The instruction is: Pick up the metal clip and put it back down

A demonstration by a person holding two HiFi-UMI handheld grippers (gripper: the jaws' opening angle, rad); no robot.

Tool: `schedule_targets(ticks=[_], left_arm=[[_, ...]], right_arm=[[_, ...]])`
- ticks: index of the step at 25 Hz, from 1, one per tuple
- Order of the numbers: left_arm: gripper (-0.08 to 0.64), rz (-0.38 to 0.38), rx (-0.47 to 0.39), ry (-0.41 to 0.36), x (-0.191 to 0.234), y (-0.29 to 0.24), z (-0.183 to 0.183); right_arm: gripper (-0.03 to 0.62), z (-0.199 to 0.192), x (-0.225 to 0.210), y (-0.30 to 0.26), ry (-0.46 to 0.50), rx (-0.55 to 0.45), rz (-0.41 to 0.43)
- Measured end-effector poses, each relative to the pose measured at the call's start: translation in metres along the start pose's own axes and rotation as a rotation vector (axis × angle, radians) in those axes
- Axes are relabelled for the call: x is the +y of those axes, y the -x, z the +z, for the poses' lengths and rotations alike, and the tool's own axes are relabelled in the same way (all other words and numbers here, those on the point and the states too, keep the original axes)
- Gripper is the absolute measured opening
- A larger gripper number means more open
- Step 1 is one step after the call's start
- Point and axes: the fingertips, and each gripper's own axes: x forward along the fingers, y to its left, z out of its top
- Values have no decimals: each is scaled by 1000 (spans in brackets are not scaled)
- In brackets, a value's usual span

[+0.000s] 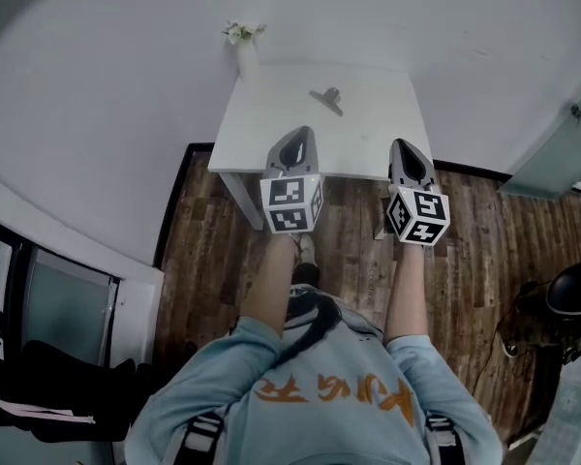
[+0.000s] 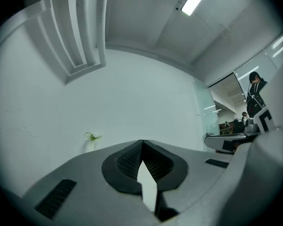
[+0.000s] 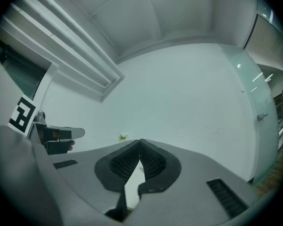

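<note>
While my left gripper (image 1: 303, 134) and right gripper (image 1: 400, 145) sit closed and empty, the metal clip (image 1: 326, 98) lies ahead between them, probably light, stiff and slick, so I'd pinch its raised handle.

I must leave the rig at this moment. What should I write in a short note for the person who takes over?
Left gripper: shut, empty, by the table's near edge.
Right gripper: shut, empty, also by that edge.
Metal clip: lies on the white table, beyond both grippers, not held.
Done: nothing that shows.
Left: open a gripper, grasp the clip, lift it, put it back down.
</note>
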Motion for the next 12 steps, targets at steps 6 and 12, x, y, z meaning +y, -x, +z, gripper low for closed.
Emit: schedule_targets(ticks=[6, 12], left_arm=[[17, 31, 59, 13, 61, -93, -25], [17, 14, 162, 2, 106, -182, -66]], right_arm=[[12, -31, 4, -112, -24, 44, 34], [12, -74, -18, -213, -140, 104, 0]])
